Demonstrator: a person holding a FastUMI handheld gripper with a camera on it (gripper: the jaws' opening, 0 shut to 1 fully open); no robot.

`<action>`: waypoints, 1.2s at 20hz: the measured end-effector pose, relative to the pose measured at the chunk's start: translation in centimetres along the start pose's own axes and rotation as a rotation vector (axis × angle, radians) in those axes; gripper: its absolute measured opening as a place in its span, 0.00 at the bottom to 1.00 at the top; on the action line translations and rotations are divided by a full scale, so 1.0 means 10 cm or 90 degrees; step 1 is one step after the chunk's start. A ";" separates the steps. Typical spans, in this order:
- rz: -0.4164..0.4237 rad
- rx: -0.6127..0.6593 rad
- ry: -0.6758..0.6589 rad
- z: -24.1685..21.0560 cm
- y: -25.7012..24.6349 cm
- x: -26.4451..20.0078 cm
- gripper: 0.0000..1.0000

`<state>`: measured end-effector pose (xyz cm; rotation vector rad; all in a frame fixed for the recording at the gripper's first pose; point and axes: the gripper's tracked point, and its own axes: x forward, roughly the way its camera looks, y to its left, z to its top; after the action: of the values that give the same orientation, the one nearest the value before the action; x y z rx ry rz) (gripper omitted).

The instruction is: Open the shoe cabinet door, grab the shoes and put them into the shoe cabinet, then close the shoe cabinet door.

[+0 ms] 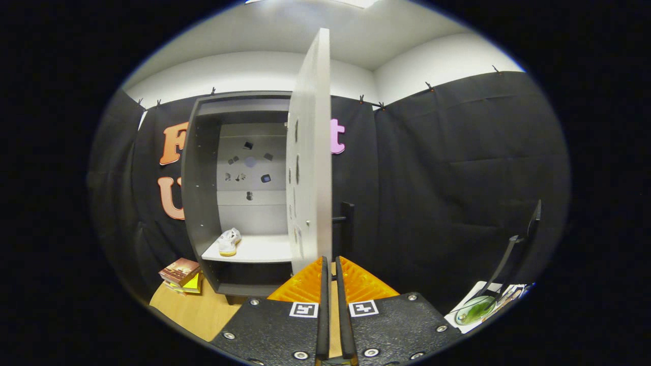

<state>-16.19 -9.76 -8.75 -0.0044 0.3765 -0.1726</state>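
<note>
Gripper view, looking forward along the tongs; the two fingers lie almost closed at lower centre of the frame, a narrow slit between them, nothing held; their tips reach up to the lower edge of the cabinet door, though whether they touch it cannot be told. The shoe cabinet, dark grey, stands left of centre against the black booth wall; its door is swung wide open and seen nearly edge-on at centre frame, pale grey, with a dark handle projecting on its right side. Inside, one white shoe with a yellowish sole lies on the left part of the pale shelf, toe toward the viewer; the compartment below the shelf is dark. A stack of books lies on the wooden worktop at lower left, just beside the cabinet's lower left corner. At lower right, a round green-tinted glass object rests on white paper, beside a dark slanted stand.
</note>
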 end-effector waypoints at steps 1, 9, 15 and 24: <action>0.021 0.003 -0.005 0.00 0.12 -0.02 0.08; 0.163 0.015 0.044 -0.51 0.97 0.03 0.15; 0.217 -0.049 0.123 -1.24 1.34 0.20 0.28; 0.297 -0.034 0.398 -2.96 1.67 0.27 0.58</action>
<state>-21.83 7.03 -37.87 0.0867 0.9921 0.3087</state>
